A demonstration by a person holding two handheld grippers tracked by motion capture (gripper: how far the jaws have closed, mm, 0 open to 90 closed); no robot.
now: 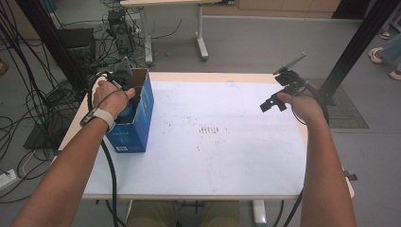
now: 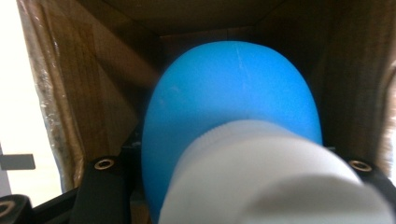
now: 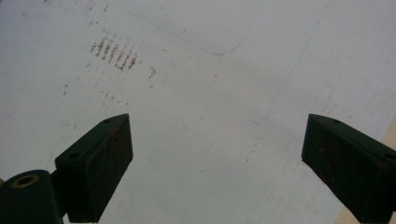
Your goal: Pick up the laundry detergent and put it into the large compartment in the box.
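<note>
A blue cardboard box [image 1: 138, 126] stands open-topped at the table's left edge. My left gripper [image 1: 124, 93] reaches down into it from above. In the left gripper view the brown inner walls of the box [image 2: 84, 88] surround a blue bottle [image 2: 233, 93] with a white cap [image 2: 261, 172], and my left gripper [image 2: 232, 175] is shut on it, one black jaw on each side. A bit of the blue bottle [image 1: 128, 110] peeks out under the hand. Over the table's right side my right gripper [image 1: 273, 102] hangs open; its jaws stand wide apart around nothing [image 3: 217, 158].
The white table top [image 1: 213, 142] carries faint brown marks [image 1: 208, 129] near its middle. Cables [image 1: 28, 94] and black frame posts [image 1: 354, 42] flank the table. Another table's legs [image 1: 201, 38] stand beyond it on the floor.
</note>
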